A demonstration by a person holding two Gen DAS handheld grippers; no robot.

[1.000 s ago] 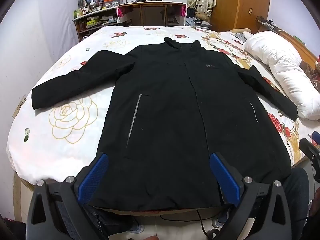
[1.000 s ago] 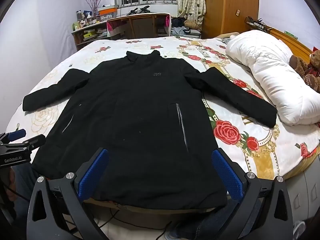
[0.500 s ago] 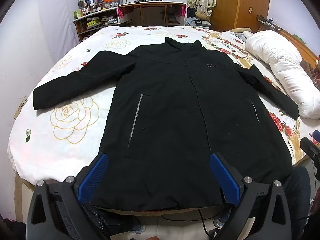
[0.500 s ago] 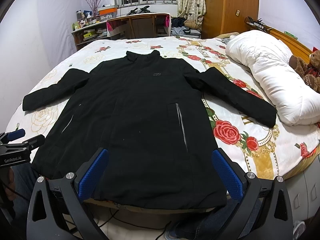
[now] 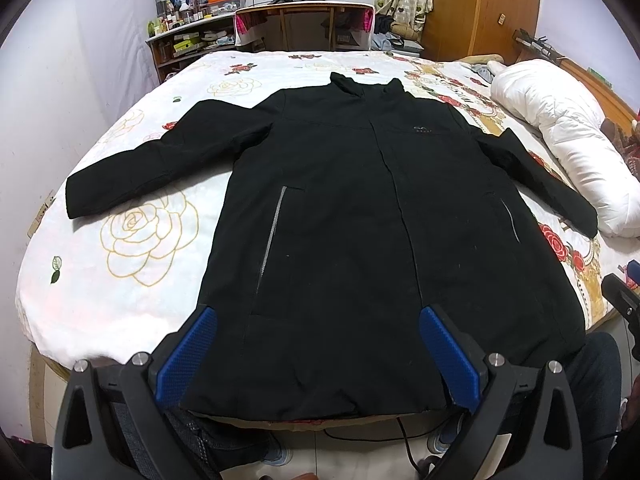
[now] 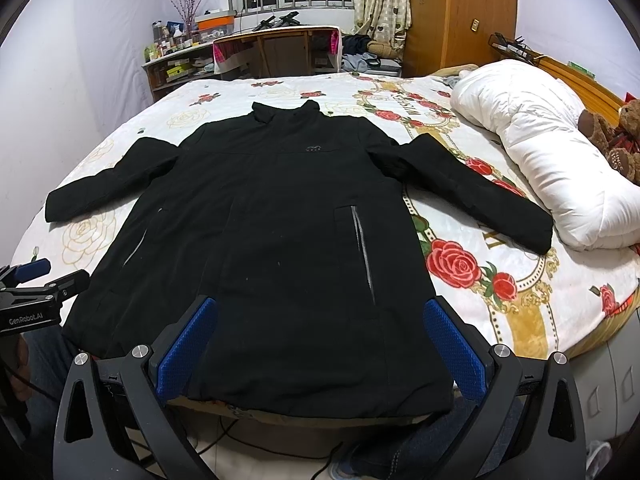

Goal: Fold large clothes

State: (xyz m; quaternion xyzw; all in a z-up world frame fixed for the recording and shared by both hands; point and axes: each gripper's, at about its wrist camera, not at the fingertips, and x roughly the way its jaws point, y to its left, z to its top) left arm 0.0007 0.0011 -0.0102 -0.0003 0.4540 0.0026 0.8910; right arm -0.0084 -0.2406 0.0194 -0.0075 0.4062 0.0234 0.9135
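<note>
A long black coat [image 5: 352, 216] lies flat and face up on the bed, collar far, hem at the near edge, both sleeves spread outward. It shows the same way in the right wrist view [image 6: 280, 240]. My left gripper [image 5: 316, 356] is open and empty, held just above the hem near the coat's left half. My right gripper [image 6: 320, 356] is open and empty, above the hem toward the coat's right half. The left gripper also shows at the left edge of the right wrist view [image 6: 36, 292].
The bed has a white sheet with rose prints [image 6: 456, 264]. A rolled white duvet [image 6: 552, 160] lies along the right side, with teddy bears [image 6: 616, 136] beyond it. A desk and cluttered shelves [image 5: 192, 40] stand behind the bed, a wooden wardrobe [image 6: 456, 12] at back right.
The left wrist view has shifted slightly, with the coat a little lower and to the right in frame. Both grippers stay open; the coat has not moved.
</note>
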